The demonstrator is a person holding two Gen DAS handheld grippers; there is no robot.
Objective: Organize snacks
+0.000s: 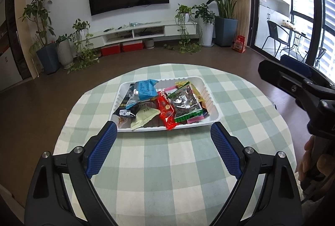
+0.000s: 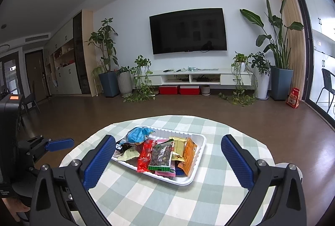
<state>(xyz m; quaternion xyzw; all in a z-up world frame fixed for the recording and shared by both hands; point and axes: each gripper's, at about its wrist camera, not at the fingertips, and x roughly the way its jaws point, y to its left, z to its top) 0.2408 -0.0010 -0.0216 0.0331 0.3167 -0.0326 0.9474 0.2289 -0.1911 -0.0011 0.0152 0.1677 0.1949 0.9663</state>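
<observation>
We've got the left claw [image 1: 163, 131] and right claw [image 2: 168, 145] both hanging wide open and empty over the table [image 1: 167, 163], lower part of the frame, while the snacks [image 1: 165, 102] sit piled mid-frame in the white tray [image 1: 211, 121], probably so they stay corralled.

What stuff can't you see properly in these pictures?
- Snacks at the bottom of the white tray: both views, buried under the blue packet, red packet and clear nut bag.
- Words on the packets: too small in both views.
- Near edge of the checked tablecloth: hidden by the left gripper.
- Right gripper in the left wrist view: cut off by the right edge.
</observation>
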